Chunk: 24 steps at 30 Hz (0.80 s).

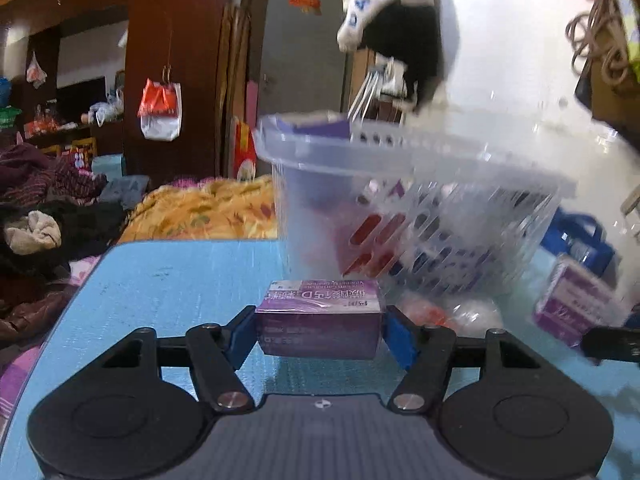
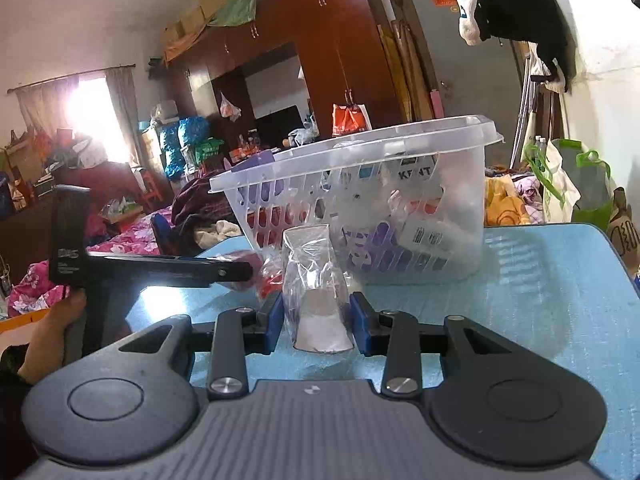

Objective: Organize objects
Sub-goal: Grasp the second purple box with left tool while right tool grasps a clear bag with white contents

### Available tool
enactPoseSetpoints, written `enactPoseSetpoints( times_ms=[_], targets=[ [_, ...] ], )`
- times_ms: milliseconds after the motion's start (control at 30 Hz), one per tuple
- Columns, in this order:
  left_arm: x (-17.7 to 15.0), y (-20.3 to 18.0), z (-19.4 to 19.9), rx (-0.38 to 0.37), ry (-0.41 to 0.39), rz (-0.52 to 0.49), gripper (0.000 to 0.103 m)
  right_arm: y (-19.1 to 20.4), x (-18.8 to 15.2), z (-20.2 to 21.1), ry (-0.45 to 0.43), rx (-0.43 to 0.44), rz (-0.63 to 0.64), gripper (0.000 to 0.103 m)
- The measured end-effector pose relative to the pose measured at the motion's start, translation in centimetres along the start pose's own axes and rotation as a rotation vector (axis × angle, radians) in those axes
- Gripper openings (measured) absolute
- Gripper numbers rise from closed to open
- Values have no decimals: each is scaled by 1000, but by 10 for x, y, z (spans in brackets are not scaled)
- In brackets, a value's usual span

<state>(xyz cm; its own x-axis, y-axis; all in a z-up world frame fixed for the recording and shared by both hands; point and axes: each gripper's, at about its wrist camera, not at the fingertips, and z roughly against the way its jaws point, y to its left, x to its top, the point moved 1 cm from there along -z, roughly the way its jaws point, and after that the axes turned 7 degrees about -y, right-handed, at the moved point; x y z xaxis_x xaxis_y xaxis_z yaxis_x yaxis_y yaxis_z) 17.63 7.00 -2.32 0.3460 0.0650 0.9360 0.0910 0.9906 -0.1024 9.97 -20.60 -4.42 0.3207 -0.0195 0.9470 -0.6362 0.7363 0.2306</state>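
Your left claw (image 1: 320, 330) grips a purple carton (image 1: 320, 320) by its two short ends, blue pads pressed to the cardboard, the box lying flat on the blue surface (image 1: 180, 280) with white and violet print facing up. Your right claw (image 2: 318, 322) is closed on a clear plastic packet (image 2: 316, 292) that stands upright, crinkled and glossy, with something white filling its lower part. A second purple carton (image 1: 572, 304) sits toward the surface's right edge in the left wrist view. Beyond both claws, toward the far edge, stands a clear slotted basket (image 2: 360, 160), tilted in the left view, holding purple, red and white packages. Past the far edge lie a bed with an orange floral quilt (image 1: 208, 208) and a dark wooden wardrobe (image 2: 340, 52).
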Motion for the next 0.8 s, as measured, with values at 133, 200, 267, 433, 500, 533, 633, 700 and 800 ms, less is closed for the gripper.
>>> enactPoseSetpoints(
  times_ms=[133,200,267,433,500,533,633,700,800],
  targets=[
    [1,-4,23,-18,-118,10,70,-1,0,1,-9,-4,-3,40],
    [2,-6,26,-20,-148,15,70,-1,0,2,-18,-8,-4,40],
    [2,-5,26,-28,-156,24,70,-2,0,3,-26,-9,-5,40],
    [1,-8,27,-35,-173,17,70,-3,0,7,-61,-14,-12,39],
    [2,-7,26,-35,-172,11,70,-5,0,8,-64,-15,-18,40],
    [2,-6,26,-35,-174,10,70,-5,0,8,-65,-14,-19,40],
    [1,-3,29,-36,-178,16,70,-5,0,7,-66,-12,-17,40],
    [2,-2,28,-32,-177,23,70,-3,0,7,-65,-13,-15,40],
    [2,1,29,-33,-183,27,70,-3,-1,7,-65,-13,-14,40]
  ],
)
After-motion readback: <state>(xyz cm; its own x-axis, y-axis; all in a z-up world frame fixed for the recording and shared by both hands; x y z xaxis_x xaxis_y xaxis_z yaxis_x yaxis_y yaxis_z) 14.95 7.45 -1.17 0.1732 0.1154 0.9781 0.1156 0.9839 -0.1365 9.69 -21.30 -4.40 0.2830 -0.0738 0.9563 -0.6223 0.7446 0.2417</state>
